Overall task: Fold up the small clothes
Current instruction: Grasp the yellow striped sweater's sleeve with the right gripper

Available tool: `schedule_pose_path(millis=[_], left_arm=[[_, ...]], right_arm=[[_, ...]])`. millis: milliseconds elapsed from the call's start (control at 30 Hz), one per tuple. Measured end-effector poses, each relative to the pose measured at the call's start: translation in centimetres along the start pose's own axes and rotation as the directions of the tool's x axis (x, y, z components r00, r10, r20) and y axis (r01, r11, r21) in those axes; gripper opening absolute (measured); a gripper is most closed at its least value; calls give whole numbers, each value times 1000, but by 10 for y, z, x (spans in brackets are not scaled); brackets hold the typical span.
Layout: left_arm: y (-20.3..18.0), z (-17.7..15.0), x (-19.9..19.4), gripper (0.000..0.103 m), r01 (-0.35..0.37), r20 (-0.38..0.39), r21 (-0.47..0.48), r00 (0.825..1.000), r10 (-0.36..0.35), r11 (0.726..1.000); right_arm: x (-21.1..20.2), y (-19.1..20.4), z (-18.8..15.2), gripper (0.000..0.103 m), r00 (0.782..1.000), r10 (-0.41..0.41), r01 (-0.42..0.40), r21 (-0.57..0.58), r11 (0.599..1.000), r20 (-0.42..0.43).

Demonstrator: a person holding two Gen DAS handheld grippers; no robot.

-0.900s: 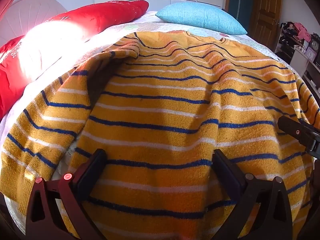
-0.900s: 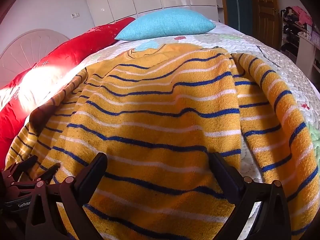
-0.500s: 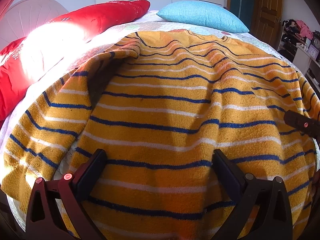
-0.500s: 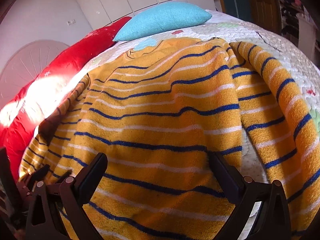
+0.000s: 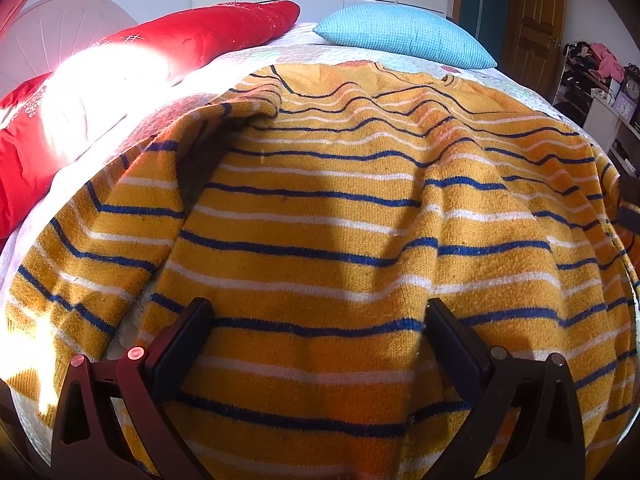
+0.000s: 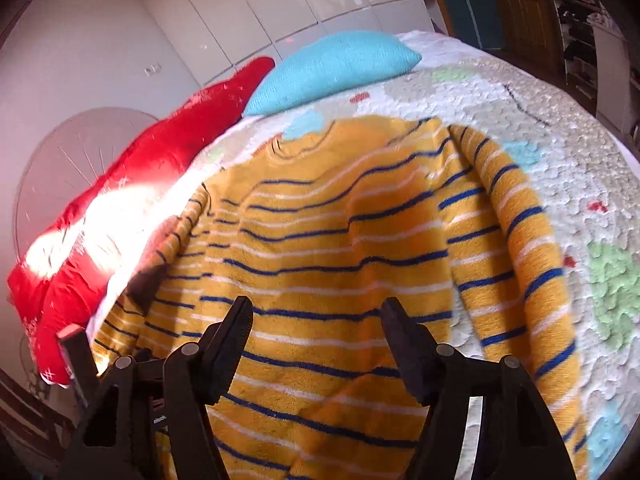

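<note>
A yellow sweater (image 5: 328,216) with blue and white stripes lies spread flat on the bed, neck at the far end, also in the right wrist view (image 6: 340,264). Its left sleeve (image 5: 100,240) lies alongside the body; its right sleeve (image 6: 532,248) runs down the right side. My left gripper (image 5: 318,316) is open, low over the hem, empty. My right gripper (image 6: 316,316) is open, jaws partly narrowed, raised above the lower body of the sweater, empty. Part of the left gripper (image 6: 76,356) shows at the lower left of the right wrist view.
The sweater rests on a white quilted bedspread (image 6: 560,128) with coloured patches. A red duvet (image 5: 192,36) and a blue pillow (image 5: 404,36) lie at the far end. A white headboard (image 5: 68,24) stands left. A wooden door (image 5: 536,20) and cluttered shelves (image 5: 592,76) are at right.
My right gripper has lifted, tilted, and its jaws have narrowed. The left gripper has stayed nearly still; the right gripper's tip has nearly left its view.
</note>
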State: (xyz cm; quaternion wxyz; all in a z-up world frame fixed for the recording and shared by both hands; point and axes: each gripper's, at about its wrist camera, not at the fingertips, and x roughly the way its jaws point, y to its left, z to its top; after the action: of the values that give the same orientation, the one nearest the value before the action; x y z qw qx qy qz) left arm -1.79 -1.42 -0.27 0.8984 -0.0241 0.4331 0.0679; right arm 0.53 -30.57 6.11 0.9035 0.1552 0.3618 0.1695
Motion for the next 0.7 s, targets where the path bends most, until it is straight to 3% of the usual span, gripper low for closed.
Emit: schedule_pose_path(millis=[100,133,233,267,367,500,567,600,700], left_arm=[[0,0,0,103,1,3,0,1000,-1,1000],[0,-1,-1,103,1,4,-1,1000,-1,1000],[0,-1,-1,103,1,7,-1,1000,-1,1000],[0,-1,-1,103,1,7,-1,1000,-1,1000],[1,-1,-1,103,1,6,0,1000,-1,1000],[1,-2,-1,103,-2,6,0,1000,2,1000],[0,-2,-1,103,-4,5,0,1000,4,1000],[0,-2,-1,103,-3,5,0,1000,3,1000],[0,-2,-1,103,-3,5,0,1000,3,1000]], right_arm=[[-54,-24,4,72,991,-37,37,3,999,127],[-65,-36,4,74,988,-76,76,8,997,131],[-86,-71,-5,74,971,-223,222,17,975,83],[-82,-81,-8,74,966,-258,258,25,966,2],[-85,-106,-30,74,967,-228,238,75,969,-117],[-84,-105,-49,74,976,-158,174,105,979,-148],[-75,-96,-51,41,975,-136,154,89,984,-177],[-68,-93,-52,9,970,-125,145,82,986,-210],[-66,-98,-43,8,964,-151,167,58,984,-219]])
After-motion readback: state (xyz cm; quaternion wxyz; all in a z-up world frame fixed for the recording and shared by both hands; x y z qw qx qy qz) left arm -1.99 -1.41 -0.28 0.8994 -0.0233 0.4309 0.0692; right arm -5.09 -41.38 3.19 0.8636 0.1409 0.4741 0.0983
